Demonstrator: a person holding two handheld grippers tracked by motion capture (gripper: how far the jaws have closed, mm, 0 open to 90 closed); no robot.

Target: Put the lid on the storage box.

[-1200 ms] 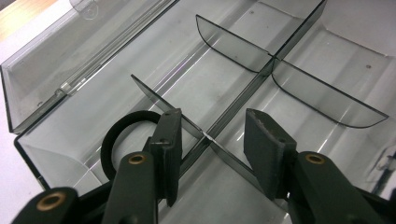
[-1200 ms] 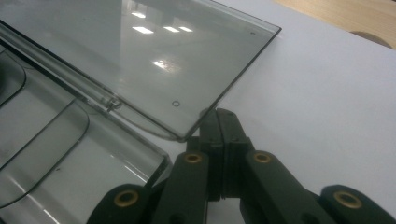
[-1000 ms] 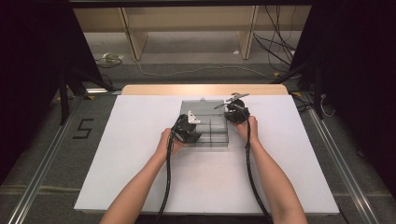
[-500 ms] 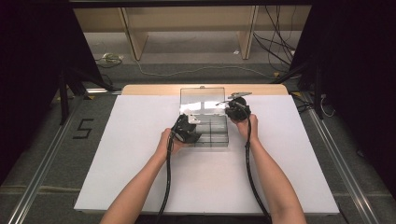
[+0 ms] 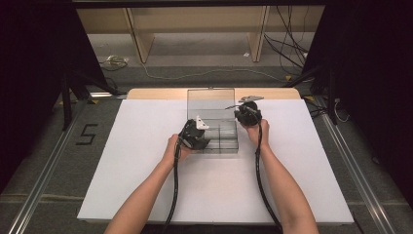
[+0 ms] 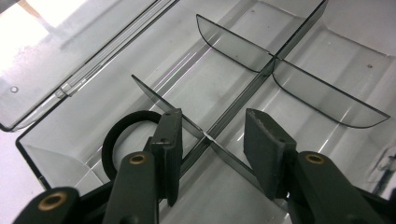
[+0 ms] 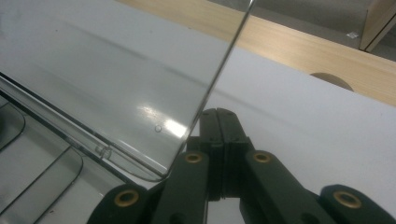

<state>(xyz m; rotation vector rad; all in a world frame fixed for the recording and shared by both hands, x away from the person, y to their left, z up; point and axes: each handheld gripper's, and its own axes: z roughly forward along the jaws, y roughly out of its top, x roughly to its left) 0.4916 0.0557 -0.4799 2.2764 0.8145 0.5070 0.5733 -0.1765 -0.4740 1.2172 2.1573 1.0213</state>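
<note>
A clear plastic compartment box (image 5: 219, 145) stands open mid-table, its lid (image 5: 211, 100) raised at the far side. My left gripper (image 5: 207, 140) reaches into the box's near left part. In the left gripper view its jaws (image 6: 212, 126) are open, straddling the crossing of the dividers (image 6: 233, 44) with nothing pinched. A black ring (image 6: 114, 135) lies in the compartment just behind the left finger. My right gripper (image 5: 238, 110) sits at the lid's right edge. Its jaws (image 7: 219, 114) are shut with nothing between them, right behind the edge of the lid (image 7: 116, 79).
The box rests on a white tabletop (image 5: 146, 185) with a wooden strip (image 5: 156, 93) along its far edge. Beyond that edge are shelving legs and cables on the floor (image 5: 204, 73). Both forearms come in from the near side, cables trailing from the grippers.
The lid stands higher and more upright than a second ago. Both hands and grippers have hardly shifted.
</note>
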